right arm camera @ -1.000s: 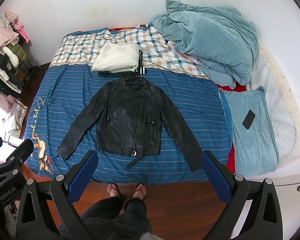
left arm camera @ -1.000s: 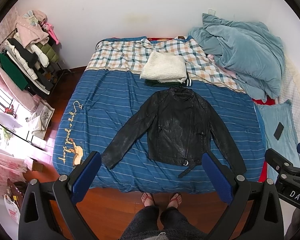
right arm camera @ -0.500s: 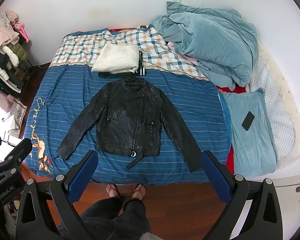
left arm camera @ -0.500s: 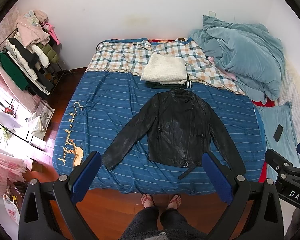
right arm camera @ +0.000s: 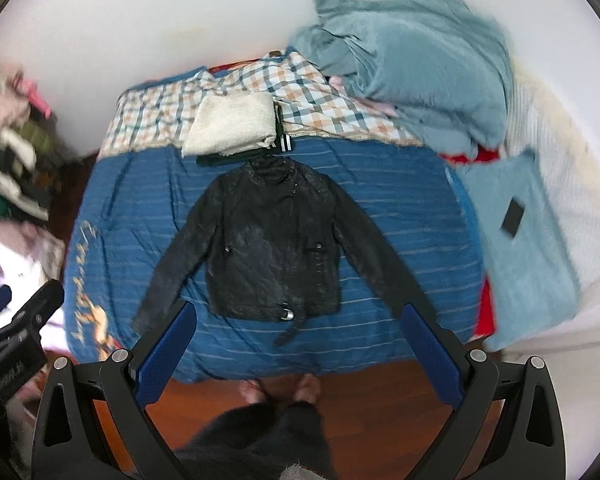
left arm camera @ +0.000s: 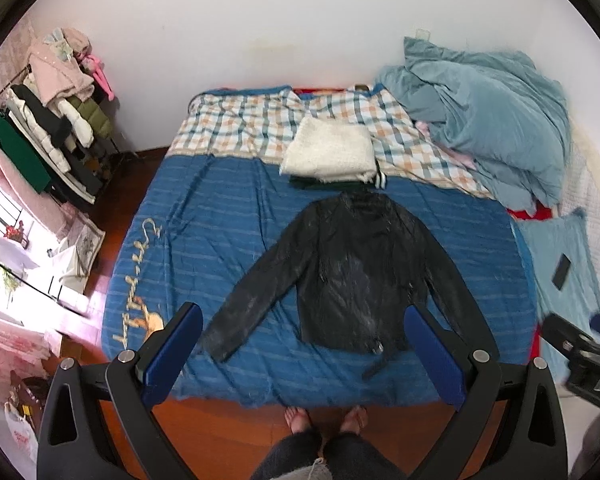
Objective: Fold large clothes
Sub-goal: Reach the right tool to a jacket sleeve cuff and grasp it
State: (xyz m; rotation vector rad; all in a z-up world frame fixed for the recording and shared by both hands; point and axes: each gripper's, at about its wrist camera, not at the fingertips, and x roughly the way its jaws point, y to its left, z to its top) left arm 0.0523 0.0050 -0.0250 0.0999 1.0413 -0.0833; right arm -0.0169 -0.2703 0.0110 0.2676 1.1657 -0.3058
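A black leather jacket lies flat and face up on the blue striped bedspread, sleeves spread to both sides, belt trailing at the hem. It also shows in the right wrist view. My left gripper is open and empty, held high above the bed's near edge. My right gripper is open and empty, also high above the near edge. Neither touches the jacket.
A folded white fleece sits on dark folded clothes behind the jacket's collar. A heap of teal bedding fills the far right. A phone lies on a light blue pillow. A clothes rack stands left. My feet stand on the wooden floor.
Both grippers have drifted; the right wrist view has swung right and closer to the bed and is motion-blurred. The jacket has not moved.
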